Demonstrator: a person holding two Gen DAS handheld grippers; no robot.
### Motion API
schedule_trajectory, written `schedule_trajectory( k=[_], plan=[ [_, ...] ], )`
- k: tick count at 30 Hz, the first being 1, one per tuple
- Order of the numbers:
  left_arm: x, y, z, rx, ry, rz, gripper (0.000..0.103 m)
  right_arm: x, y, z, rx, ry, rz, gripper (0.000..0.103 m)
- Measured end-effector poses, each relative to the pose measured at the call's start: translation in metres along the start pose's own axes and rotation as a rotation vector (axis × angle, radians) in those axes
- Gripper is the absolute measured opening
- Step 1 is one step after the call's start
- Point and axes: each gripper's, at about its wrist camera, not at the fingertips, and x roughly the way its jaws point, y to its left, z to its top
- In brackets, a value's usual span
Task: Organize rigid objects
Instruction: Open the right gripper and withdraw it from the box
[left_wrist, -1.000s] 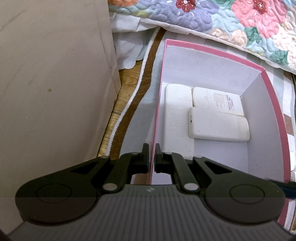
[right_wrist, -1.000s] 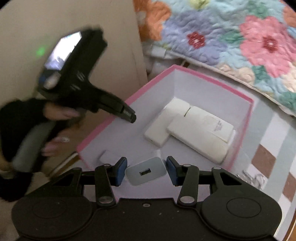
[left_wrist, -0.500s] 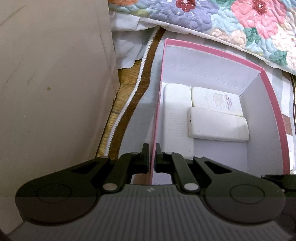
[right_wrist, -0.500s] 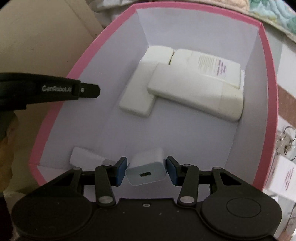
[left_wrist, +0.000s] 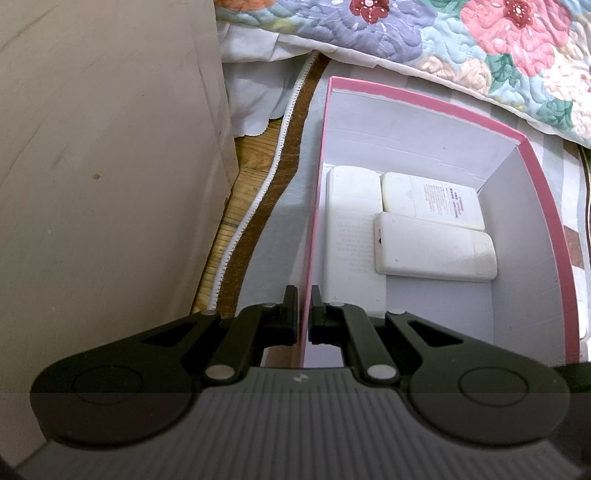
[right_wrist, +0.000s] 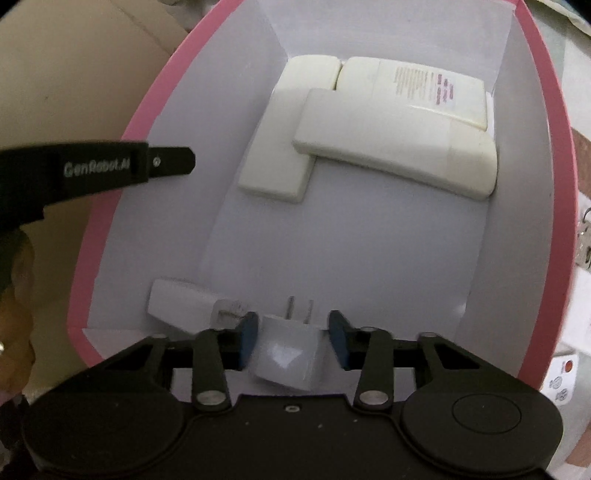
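Left gripper (left_wrist: 303, 314): fingers narrow, pinching the pink box (left_wrist: 480, 110) by its left wall. Right gripper (right_wrist: 291, 338): fingers apart, white plug charger (right_wrist: 286, 360) lying loose between them on the box floor, prongs pointing ahead. Second white adapter (right_wrist: 181, 299) just left of the fingers. Three white power banks (right_wrist: 391, 147) stacked well ahead.
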Motion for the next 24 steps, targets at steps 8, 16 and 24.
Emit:
schedule_trajectory(
  k=[8, 16, 24],
  plan=[
    [0.000, 0.000, 0.000, 0.001, -0.001, 0.001, 0.005, -0.026, 0.005, -0.007, 0.019, -0.051, 0.043, 0.036],
    [0.000, -0.001, -0.001, 0.004, -0.002, 0.003, 0.005, -0.108, -0.014, -0.041, -0.100, -0.183, 0.078, 0.046],
    [0.000, 0.001, 0.000, -0.022, 0.003, -0.003, 0.005, -0.148, -0.074, -0.087, -0.138, -0.260, -0.074, 0.047]
  ],
)
